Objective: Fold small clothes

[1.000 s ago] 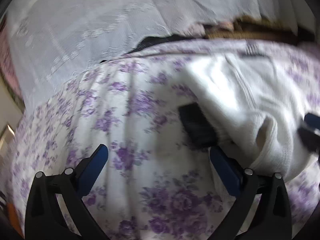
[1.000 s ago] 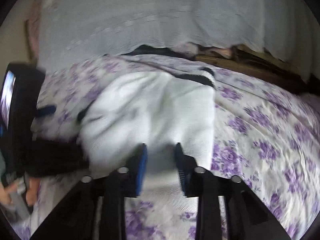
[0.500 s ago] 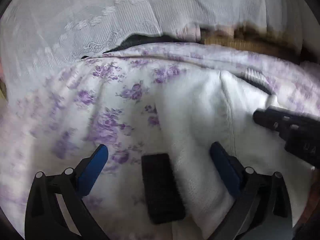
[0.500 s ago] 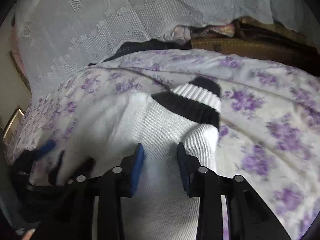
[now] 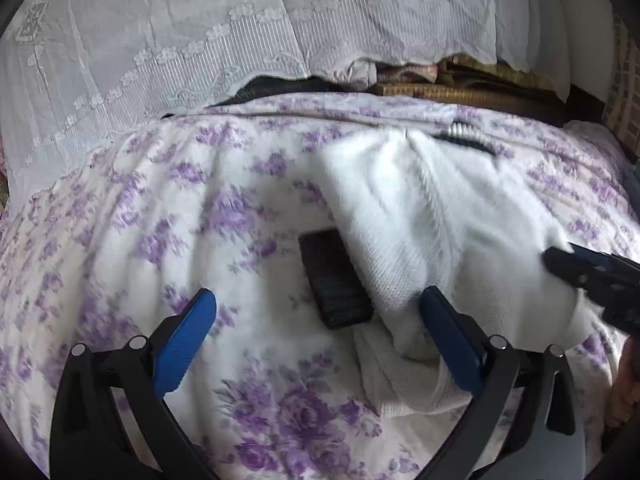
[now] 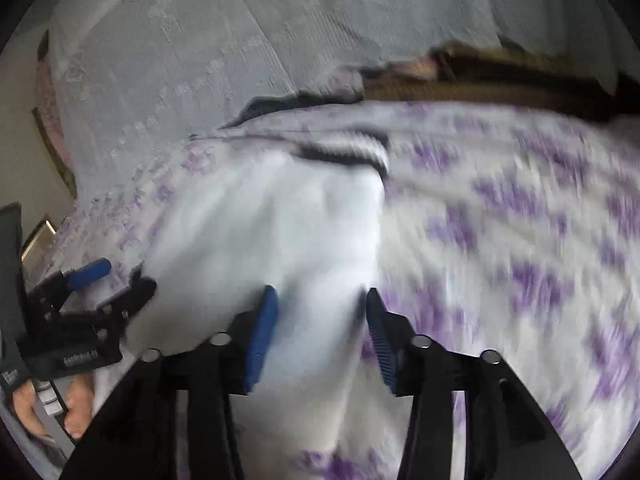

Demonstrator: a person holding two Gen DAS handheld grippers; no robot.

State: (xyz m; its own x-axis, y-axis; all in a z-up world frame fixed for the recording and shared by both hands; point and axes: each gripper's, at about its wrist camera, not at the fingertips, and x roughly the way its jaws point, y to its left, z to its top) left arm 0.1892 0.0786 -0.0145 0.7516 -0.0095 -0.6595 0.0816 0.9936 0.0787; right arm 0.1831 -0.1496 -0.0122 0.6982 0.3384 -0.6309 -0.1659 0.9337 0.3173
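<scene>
A ribbed white knit sock (image 5: 420, 220) (black-banded cuff) is seen on matt floral cotton bedding (image 5: 160, 220); sheer embroidered lace curtain (image 5: 200, 40) is hung behind.

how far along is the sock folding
Mostly done, it seems: the white sock lies doubled over on the floral bedspread, its striped cuff at the far end. In hand: the right hand-held gripper is opening, with the sock between its jaws. The left hand-held gripper is wide open, holding nothing. Left: withdrawing. No other clothes are in view.

The right gripper (image 6: 320, 320) is opening, its pads now apart from the sock (image 6: 280, 220) lying between them.
</scene>
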